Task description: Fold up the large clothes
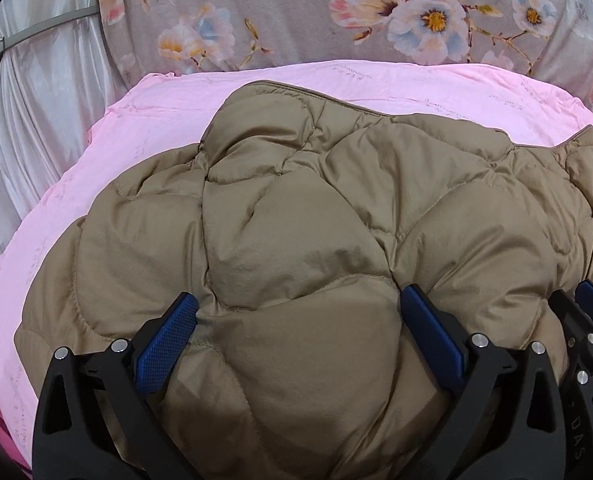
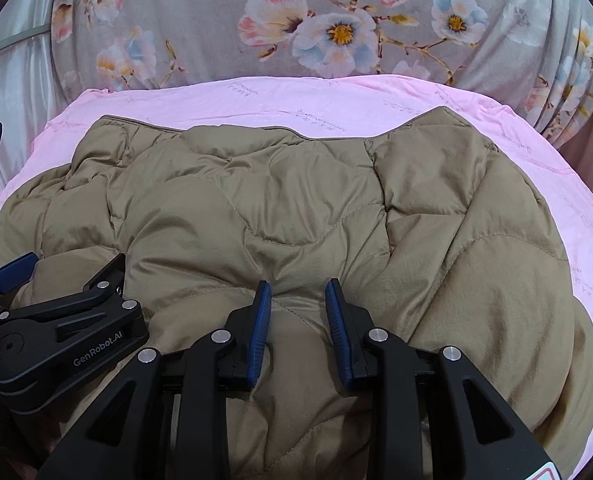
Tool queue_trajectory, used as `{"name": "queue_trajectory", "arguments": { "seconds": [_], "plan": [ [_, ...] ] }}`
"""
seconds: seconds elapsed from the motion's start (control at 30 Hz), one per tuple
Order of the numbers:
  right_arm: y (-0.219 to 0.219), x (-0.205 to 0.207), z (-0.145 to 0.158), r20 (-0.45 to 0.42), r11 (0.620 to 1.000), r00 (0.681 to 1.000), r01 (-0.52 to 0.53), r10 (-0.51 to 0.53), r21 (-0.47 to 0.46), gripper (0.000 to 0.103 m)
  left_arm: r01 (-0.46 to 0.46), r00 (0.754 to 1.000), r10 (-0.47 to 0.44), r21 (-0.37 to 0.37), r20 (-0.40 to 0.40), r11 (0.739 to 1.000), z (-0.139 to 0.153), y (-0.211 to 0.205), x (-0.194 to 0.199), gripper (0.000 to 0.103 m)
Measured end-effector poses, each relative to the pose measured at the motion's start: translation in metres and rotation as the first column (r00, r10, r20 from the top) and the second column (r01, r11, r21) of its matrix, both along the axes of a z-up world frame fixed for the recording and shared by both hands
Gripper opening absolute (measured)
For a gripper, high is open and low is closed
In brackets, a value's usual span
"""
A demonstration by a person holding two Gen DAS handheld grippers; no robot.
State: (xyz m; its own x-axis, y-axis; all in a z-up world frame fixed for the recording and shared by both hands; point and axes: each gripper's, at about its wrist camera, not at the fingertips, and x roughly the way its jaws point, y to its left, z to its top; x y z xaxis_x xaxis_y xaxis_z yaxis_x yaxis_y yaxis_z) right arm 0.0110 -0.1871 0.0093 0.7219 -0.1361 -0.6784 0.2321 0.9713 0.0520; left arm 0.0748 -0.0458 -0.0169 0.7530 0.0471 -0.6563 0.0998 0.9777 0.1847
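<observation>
A tan quilted puffer jacket (image 1: pixel 296 208) lies bunched on a pink sheet (image 1: pixel 144 120); it also fills the right wrist view (image 2: pixel 280 208). My left gripper (image 1: pixel 298 300) is open wide, its blue pads (image 1: pixel 168 344) resting on either side of a puffy fold at the jacket's near edge. My right gripper (image 2: pixel 298 292) is partly open, its pads (image 2: pixel 260 332) pressed into the jacket's near edge with a narrow ridge of fabric between them. The right gripper shows at the left wrist view's right edge (image 1: pixel 592 320); the left gripper shows at the right wrist view's left (image 2: pixel 56 300).
The pink sheet (image 2: pixel 336 100) covers the work surface. Behind it hangs a grey floral fabric (image 1: pixel 336 12), also in the right wrist view (image 2: pixel 316 20). A pale satin curtain (image 1: pixel 36 100) hangs at the left.
</observation>
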Motion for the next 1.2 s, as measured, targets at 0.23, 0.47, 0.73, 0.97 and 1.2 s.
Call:
{"name": "queue_trajectory", "arguments": {
  "seconds": [0.23, 0.47, 0.73, 0.97, 1.2],
  "plan": [
    [-0.002, 0.000, 0.000, 0.006, 1.000, 1.000, -0.006, 0.006, 0.027, 0.029, 0.018, 1.000, -0.018, -0.118, 0.001, 0.993, 0.011, 0.020, -0.005, 0.098],
    [0.003, -0.024, 0.030, 0.086, 0.989, 0.996, -0.041, 0.029, 0.141, 0.028, -0.051, 0.999, 0.053, -0.292, -0.003, 0.955, 0.066, 0.112, -0.045, 0.098],
    [0.046, -0.004, 0.035, 0.042, 0.966, 0.988, -0.152, 0.147, 0.207, 0.020, -0.234, 0.964, 0.132, -0.496, -0.231, 0.837, 0.041, 0.212, -0.039, 0.098],
    [0.048, 0.007, 0.012, -0.010, 0.964, 0.988, -0.146, 0.152, 0.224, 0.018, -0.220, 0.959, 0.050, -0.624, -0.278, 0.750, 0.016, 0.206, -0.024, 0.098],
    [0.046, 0.010, 0.002, -0.003, 0.962, 0.987, -0.154, 0.159, 0.225, 0.018, -0.165, 0.970, 0.022, -0.593, -0.242, 0.788, 0.027, 0.169, -0.001, 0.056]
  ]
}}
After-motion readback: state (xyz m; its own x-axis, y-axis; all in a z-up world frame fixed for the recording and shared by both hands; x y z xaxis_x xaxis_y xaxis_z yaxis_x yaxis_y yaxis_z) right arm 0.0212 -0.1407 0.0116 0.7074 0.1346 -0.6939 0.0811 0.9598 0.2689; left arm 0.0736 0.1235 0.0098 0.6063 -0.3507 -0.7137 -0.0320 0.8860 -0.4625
